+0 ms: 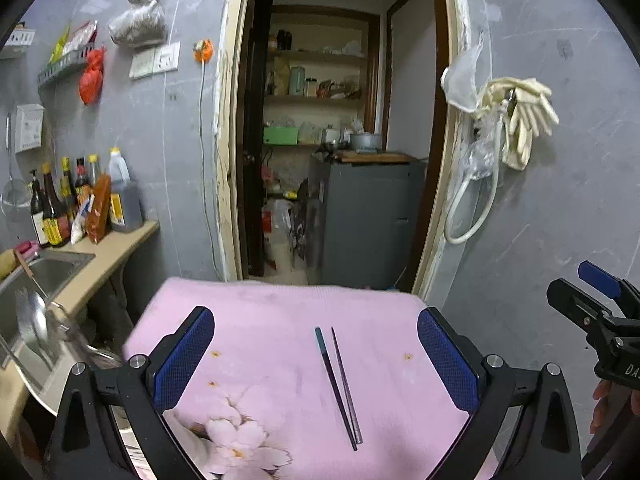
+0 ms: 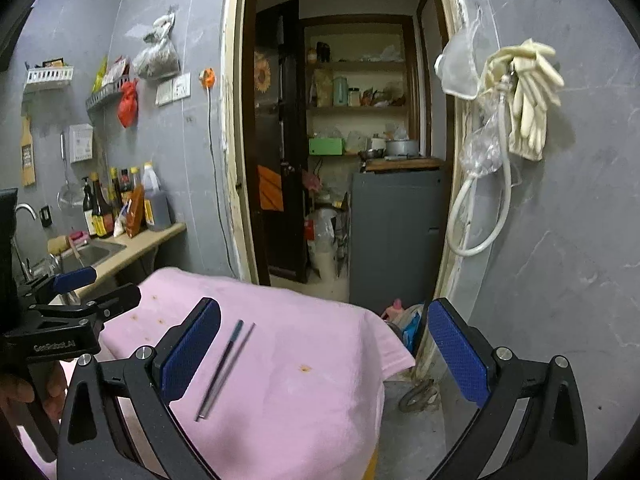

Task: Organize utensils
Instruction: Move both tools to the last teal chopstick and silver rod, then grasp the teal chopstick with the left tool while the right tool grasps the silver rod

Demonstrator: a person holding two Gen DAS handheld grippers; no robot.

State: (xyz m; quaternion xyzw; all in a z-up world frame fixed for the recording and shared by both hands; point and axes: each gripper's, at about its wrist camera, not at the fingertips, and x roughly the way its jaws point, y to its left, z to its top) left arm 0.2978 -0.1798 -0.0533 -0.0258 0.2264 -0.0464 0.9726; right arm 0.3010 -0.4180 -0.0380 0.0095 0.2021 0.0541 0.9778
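Note:
A pair of dark metal chopsticks [image 1: 340,388] lies side by side on a pink flowered cloth [image 1: 280,320]. My left gripper [image 1: 316,356] is open and empty above the cloth, the chopsticks between its blue pads, nearer the right one. The chopsticks also show in the right wrist view [image 2: 224,368], just right of the left pad. My right gripper [image 2: 324,352] is open and empty over the cloth [image 2: 304,320]. Each gripper shows at the edge of the other's view: the right gripper [image 1: 600,312], the left gripper [image 2: 76,292].
A sink [image 1: 44,276] with a ladle [image 1: 34,308] and a counter with sauce bottles [image 1: 80,200] stand at the left. Ahead, a doorway opens to a pantry with a grey cabinet [image 1: 368,220]. Gloves [image 1: 524,120] and a hose [image 1: 472,200] hang on the right wall.

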